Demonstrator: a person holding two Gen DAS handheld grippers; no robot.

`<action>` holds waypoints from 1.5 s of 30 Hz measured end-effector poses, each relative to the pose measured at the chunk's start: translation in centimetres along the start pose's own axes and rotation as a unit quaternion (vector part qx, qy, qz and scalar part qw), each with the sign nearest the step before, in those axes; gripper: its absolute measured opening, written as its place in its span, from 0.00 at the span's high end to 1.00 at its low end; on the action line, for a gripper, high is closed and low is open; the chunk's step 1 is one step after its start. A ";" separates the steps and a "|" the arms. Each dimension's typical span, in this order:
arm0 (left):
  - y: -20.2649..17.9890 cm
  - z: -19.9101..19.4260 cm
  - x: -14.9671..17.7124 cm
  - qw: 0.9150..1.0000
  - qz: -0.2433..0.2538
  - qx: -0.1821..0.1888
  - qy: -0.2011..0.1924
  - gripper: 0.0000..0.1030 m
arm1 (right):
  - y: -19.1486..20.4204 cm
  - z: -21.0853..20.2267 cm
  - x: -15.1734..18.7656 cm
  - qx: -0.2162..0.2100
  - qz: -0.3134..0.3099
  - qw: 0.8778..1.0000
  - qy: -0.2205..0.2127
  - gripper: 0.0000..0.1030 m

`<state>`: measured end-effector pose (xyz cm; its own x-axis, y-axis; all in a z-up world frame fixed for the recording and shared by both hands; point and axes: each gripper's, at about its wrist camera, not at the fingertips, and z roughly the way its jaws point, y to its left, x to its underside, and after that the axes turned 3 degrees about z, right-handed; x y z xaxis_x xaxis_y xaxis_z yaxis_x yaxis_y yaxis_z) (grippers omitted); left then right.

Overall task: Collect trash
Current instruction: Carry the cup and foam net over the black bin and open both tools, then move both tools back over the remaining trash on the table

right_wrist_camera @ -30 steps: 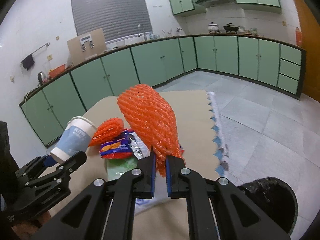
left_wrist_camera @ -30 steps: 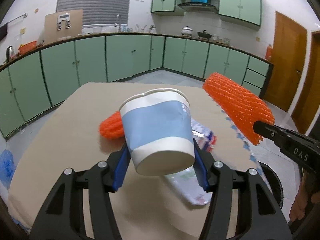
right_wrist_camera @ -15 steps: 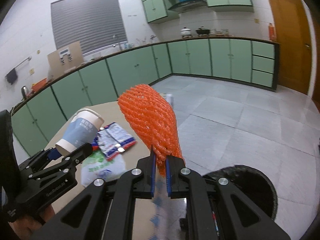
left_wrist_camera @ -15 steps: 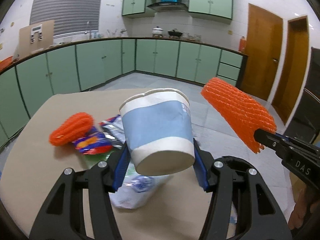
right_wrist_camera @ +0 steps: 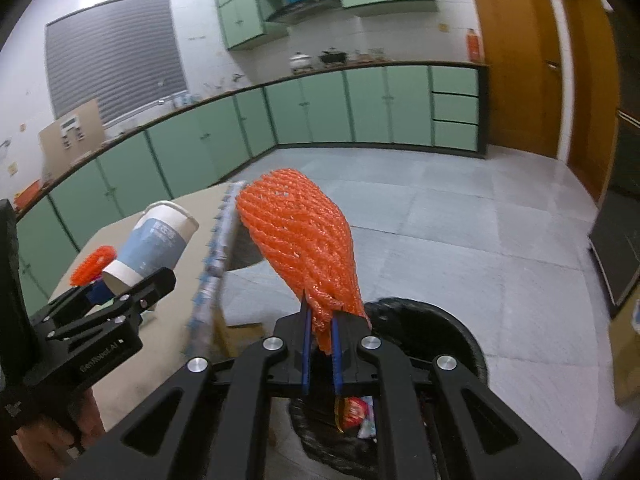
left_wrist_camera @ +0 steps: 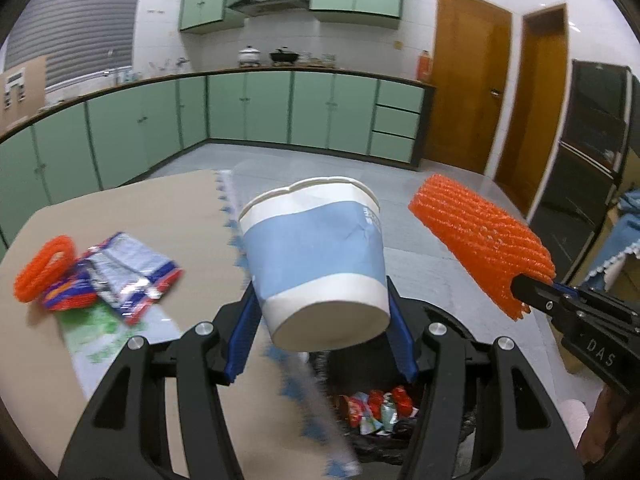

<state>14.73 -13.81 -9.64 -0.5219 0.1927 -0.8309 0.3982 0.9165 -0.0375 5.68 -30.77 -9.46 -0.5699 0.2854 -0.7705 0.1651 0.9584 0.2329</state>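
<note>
I have both grippers loaded. My left gripper (left_wrist_camera: 320,320) clamps the blue-and-white paper cup (left_wrist_camera: 316,256) across its lower body, rim tilted up and away from me, base toward the camera. My right gripper (right_wrist_camera: 320,344) pinches the near end of the orange foam fruit net (right_wrist_camera: 300,240), whose long axis runs forward and up from the fingertips.

What matters now is the black-lined trash bin (right_wrist_camera: 452,320) on the floor just beyond the edge of the tan table (left_wrist_camera: 160,208). It sits directly below and ahead of my right fingers, and in the left view its opening shows under the cup, wrappers already inside. The right hand looks nearer, so I judge the net drops first.

A second orange net (left_wrist_camera: 44,268) and crumpled snack wrappers (left_wrist_camera: 128,276) lie on the table to my left.
</note>
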 end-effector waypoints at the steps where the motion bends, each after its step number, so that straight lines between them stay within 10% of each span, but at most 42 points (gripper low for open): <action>1: -0.7 0.4 0.1 1.000 0.004 0.006 0.000 0.46 | -0.7 -0.1 0.2 0.005 0.004 1.000 0.001 0.92; 21: -8.0 7.9 1.2 0.996 0.042 0.064 0.039 0.40 | -9.8 3.0 3.3 0.076 0.069 0.993 0.061 0.86; 33: -7.1 7.1 0.0 0.997 0.035 0.069 0.027 0.29 | -10.1 2.6 3.2 0.093 0.081 0.991 0.054 0.49; 41: -1.3 2.6 -1.4 1.000 0.006 0.019 -0.003 0.17 | -6.2 0.8 0.9 0.074 0.059 0.995 0.002 0.09; 45: 3.7 -0.3 -1.6 0.999 -0.019 -0.033 -0.018 0.14 | -3.0 0.5 -0.1 0.044 0.043 0.998 -0.014 0.06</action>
<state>16.82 -10.68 -8.30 -0.5082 0.1454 -0.8489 0.3263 0.9447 -0.0335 5.65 -33.65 -10.32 -0.5284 0.3663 -0.7659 0.2838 0.9264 0.2473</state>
